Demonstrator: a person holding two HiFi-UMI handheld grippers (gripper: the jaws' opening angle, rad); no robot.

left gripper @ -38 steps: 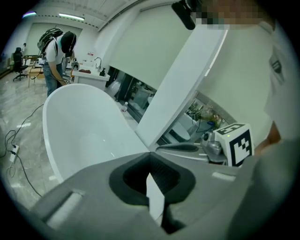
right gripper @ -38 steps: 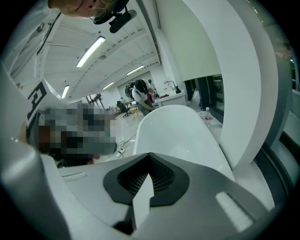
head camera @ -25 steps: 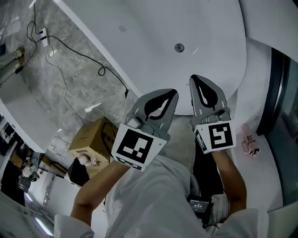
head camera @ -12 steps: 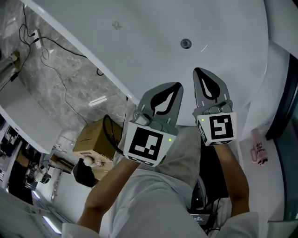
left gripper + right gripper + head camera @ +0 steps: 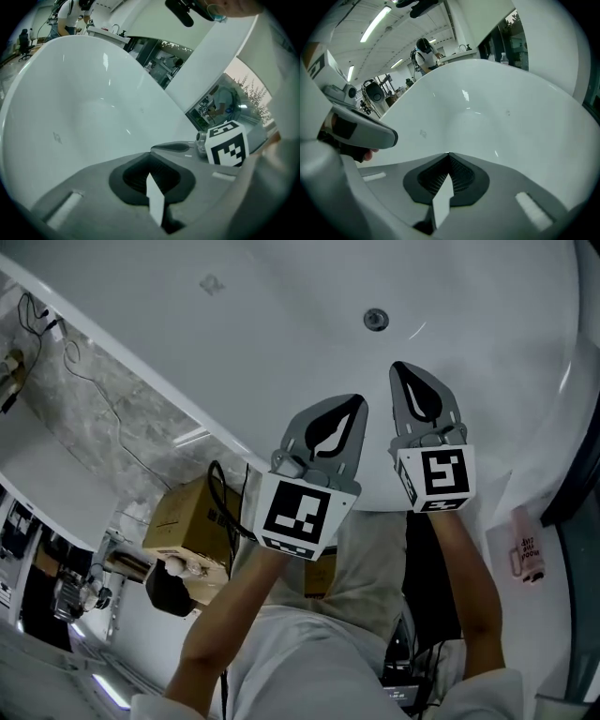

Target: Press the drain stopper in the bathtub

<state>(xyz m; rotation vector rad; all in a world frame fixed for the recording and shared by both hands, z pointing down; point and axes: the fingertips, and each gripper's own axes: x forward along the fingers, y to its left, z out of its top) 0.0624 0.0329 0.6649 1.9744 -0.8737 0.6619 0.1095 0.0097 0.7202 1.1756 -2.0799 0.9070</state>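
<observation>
Across the upper half of the head view spreads a white bathtub (image 5: pixel 234 324). Its small round metal drain stopper (image 5: pixel 376 319) sits on the tub's bare floor, upper middle of the frame, slightly right of center.

Two hand-held claws reach up from the lower middle of the frame, side by side and pointing into the tub. The right claw (image 5: pixel 399 366) has its tip below the stopper, near it but clearly apart. The left claw (image 5: pixel 356 401) sits just to the left, with its tip a little lower in the frame. Each has a black-and-white marker cube (image 5: pixel 302 514) at its near end, and a bare forearm leads down from each.

Both claws are clenched, jaws tip to tip with nothing between them (each claw's own view shows its dark ribbed pads meeting at a point over plain white tub).

A cardboard box (image 5: pixel 187 521) stands outside the tub at lower left. A pink bottle (image 5: pixel 528 545) lies at the right edge.
</observation>
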